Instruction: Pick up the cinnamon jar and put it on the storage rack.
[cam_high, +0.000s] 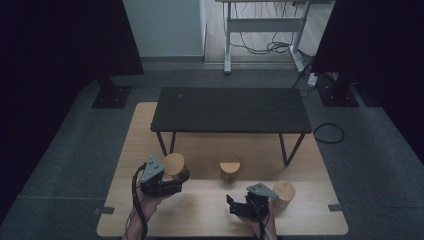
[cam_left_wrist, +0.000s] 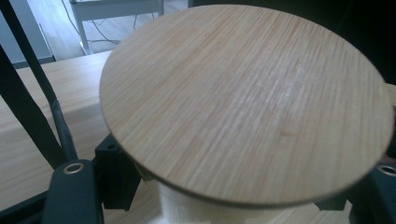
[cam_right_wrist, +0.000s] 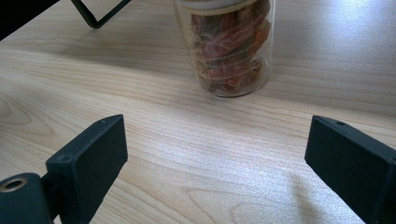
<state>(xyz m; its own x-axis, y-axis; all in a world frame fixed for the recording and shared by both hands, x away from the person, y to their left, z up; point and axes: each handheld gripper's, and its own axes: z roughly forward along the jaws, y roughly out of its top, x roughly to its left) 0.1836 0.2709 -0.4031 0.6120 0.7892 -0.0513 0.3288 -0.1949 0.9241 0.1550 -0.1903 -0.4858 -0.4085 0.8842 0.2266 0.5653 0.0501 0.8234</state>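
- High view: your left gripper (cam_high: 172, 181) is at the near left of the pale wooden table (cam_high: 210, 215), and it is closed on a jar with a round wooden lid (cam_high: 174, 164). This jar sits between its black jaws, lifted a little and tilted. Your right gripper (cam_high: 239, 206) rests low at the near right with its jaws apart and nothing between them. Just beside it, on the right, stands a second jar (cam_high: 284, 192) with the same flat wooden lid. A third jar (cam_high: 230, 169) stands in the middle of the table, between the two grippers and farther back. Behind the jars is a low black shelf (cam_high: 230, 110) with a matte top and thin metal legs.
- Left gripper view: the round wooden lid (cam_left_wrist: 243, 102) is very close, a smooth flat disc with fine straight grain. Under its rim you see a pale, cloudy part of the jar's neck. The black jaws hold the jar at both sides below the lid.
- Right gripper view: the two black jaws stand wide, with bare light wood between them. Farther on stands a clear glass jar (cam_right_wrist: 229, 51), a cylinder that shows red-orange dried pieces inside. It is apart from the jaws.
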